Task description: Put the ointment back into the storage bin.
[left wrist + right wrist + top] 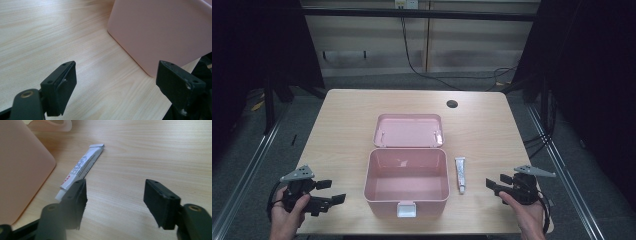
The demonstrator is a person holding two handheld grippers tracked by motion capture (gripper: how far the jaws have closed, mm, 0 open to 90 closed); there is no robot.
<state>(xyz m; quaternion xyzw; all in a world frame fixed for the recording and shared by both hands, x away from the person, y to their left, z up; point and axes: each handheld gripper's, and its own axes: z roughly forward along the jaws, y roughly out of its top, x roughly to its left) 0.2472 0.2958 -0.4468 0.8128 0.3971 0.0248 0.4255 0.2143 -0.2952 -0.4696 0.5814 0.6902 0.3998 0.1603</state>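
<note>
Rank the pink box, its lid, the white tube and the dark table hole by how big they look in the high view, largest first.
1. Open pink plastic box.
2. Flat pink lid behind it, a bit smaller, though it lies farther from the camera, so the gap is unsure.
3. Slim white tube.
4. Small dark round hole in the wooden table.

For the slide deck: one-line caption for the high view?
Open pink box centred on a wooden table, white tube beside it, left gripper and right gripper open at the near edge.

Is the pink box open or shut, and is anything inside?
Open and empty: the lid lies flat behind the pink box, whose bare floor shows.
</note>
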